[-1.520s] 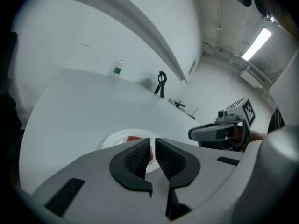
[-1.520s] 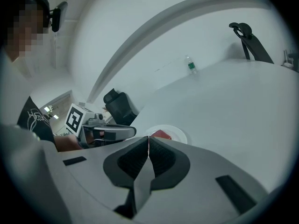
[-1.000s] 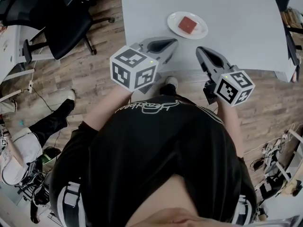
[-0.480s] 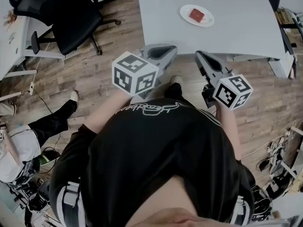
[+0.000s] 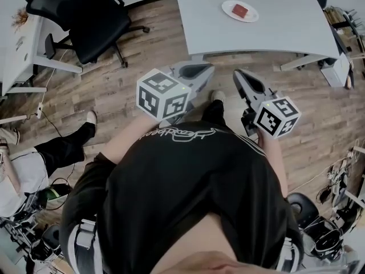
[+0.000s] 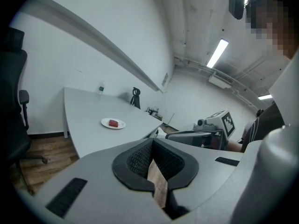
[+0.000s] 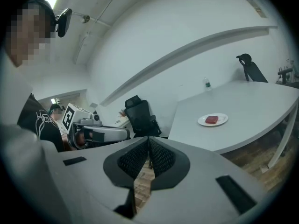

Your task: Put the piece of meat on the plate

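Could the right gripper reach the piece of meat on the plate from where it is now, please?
Probably not as it stands: the right gripper hangs over the wooden floor, short of the table, and the piece of meat lies on the plate well beyond. Nothing blocks the way.

Office: grey desk (image 5: pixel 285 30), black swivel chair (image 5: pixel 85 16), wood-plank floor (image 5: pixel 145 73), ceiling strip lights (image 6: pixel 217 53).

Your left gripper (image 5: pixel 203 68) is at frame center in the head view, jaws pressed together, nothing between them. Your right gripper (image 5: pixel 239 75) is just right of it, jaws together too, empty. Both point toward frame top, side by side and not touching. Your left forearm (image 5: pixel 126 135) and right forearm (image 5: pixel 275 153) reach forward from your torso.
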Motion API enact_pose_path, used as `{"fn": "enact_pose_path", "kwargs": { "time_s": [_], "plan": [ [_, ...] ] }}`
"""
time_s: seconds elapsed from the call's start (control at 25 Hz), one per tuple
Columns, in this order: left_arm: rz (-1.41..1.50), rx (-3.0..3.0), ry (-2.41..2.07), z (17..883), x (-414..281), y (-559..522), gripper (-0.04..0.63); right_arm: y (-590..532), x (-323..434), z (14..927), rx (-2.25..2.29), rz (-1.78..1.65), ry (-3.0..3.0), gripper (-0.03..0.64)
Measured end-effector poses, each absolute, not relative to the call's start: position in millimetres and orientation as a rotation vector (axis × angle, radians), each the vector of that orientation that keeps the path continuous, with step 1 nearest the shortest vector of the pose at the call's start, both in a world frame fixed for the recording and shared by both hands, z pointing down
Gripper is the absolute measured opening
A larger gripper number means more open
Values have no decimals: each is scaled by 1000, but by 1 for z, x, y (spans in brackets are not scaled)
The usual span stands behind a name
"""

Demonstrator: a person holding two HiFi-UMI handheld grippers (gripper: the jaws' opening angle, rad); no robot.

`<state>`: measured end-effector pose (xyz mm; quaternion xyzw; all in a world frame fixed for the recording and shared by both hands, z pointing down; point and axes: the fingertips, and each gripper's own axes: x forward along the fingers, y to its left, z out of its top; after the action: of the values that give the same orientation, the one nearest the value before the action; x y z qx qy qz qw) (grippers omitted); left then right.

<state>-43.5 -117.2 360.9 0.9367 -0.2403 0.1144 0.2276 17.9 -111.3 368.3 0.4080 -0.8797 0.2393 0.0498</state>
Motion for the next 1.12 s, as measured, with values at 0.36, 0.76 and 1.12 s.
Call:
{"fn": "enact_pose_path", "kwargs": {
  "time_s": [0.36, 0.76, 1.12],
  "plan": [
    [327, 2570, -642, 366, -63, -77, 8, -71, 0, 373, 1274, 734, -2658, 11],
    [335, 2573, -601, 369, -62, -57, 8, -46, 1, 382, 1313, 737, -2603, 11],
    [342, 2576, -568, 371, -60, -44, 8, -33, 3, 384, 1342, 743, -2585, 11]
  ]
}}
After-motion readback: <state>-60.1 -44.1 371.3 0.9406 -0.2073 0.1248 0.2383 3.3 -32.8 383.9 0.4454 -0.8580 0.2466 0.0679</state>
